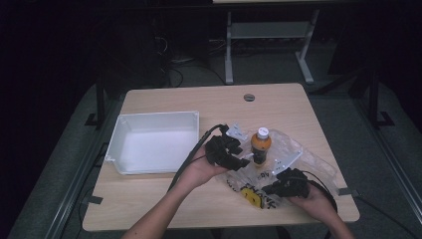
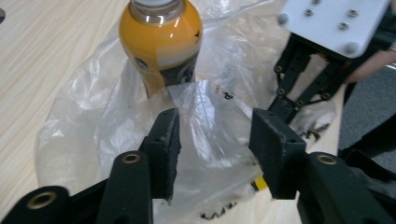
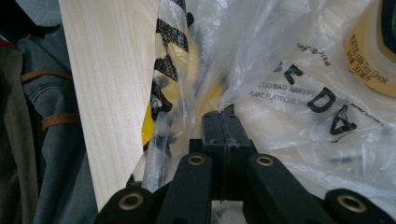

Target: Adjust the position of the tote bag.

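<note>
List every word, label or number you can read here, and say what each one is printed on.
"Milk Tea Drink": small print on the bottle label, partly cut off in the right gripper view.
"STIC BAG": start of a fine line on the clear plastic bag; the rest is too blurred.
Large black letters on the bag: folded, unreadable as a word.
Bottle label in the left gripper view: no legible text.
</note>
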Available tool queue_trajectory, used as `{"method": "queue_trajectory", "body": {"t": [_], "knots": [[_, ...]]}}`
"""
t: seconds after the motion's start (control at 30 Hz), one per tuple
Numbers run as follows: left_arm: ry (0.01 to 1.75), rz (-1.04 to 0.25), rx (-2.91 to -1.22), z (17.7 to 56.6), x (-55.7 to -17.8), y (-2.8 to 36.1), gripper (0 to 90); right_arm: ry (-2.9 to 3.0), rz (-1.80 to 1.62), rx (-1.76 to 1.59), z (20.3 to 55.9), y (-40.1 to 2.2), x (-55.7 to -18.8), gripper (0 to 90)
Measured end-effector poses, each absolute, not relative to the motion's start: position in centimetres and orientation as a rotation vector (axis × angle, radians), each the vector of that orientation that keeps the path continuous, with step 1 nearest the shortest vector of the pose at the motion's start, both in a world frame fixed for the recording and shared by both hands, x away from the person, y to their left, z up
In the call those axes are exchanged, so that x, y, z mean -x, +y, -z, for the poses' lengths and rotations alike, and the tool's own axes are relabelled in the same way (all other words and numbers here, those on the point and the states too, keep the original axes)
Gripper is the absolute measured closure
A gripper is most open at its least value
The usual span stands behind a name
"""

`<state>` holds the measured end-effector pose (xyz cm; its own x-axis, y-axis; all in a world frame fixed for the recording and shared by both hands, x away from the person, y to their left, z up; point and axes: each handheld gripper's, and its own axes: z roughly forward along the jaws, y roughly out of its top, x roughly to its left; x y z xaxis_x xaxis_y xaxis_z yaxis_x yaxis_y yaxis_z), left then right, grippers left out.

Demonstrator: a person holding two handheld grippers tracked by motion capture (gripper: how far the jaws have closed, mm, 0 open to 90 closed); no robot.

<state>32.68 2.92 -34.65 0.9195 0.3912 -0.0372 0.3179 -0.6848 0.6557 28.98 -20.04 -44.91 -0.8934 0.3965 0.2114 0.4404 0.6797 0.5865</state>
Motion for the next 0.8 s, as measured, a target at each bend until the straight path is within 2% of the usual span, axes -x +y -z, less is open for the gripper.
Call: {"method": "queue_trajectory", "body": {"t": [0.1,0.2,0.33,0.4,0.43,0.53,0.67,0.8], "knots": [[0.508,-0.154,-2.397,35.2,-33.1,2.3,46.8,-2.82,1.01,0.7,44.9,-20.0,-28.9,90.0],[0.531,-0.161,-2.406,36.0,-33.4,1.8,47.9,-2.824,1.01,0.696,44.9,-20.0,-28.9,90.0],[0.552,-0.17,-2.431,37.2,-33.9,1.5,59.6,-2.825,1.014,0.691,44.9,-20.0,-28.9,90.0],[0.546,-0.186,-2.438,37.8,-34.2,1.7,68.4,-2.826,1.014,0.691,44.8,-20.1,-28.9,90.0],[0.541,-0.183,-2.445,38.0,-34.3,1.8,76.0,-2.821,1.016,0.694,44.8,-20.1,-28.8,90.0],[0.549,-0.179,-2.453,38.7,-34.4,1.9,86.4,-2.819,1.019,0.702,44.7,-20.1,-28.8,89.6],[0.553,-0.17,-2.454,39.4,-34.4,2.3,88.8,-2.823,1.053,0.732,44.2,-20.6,-28.9,77.2],[0.558,-0.167,-2.452,40.0,-34.3,2.6,89.0,-2.81,1.119,0.765,43.3,-21.5,-29.0,70.9]]}}
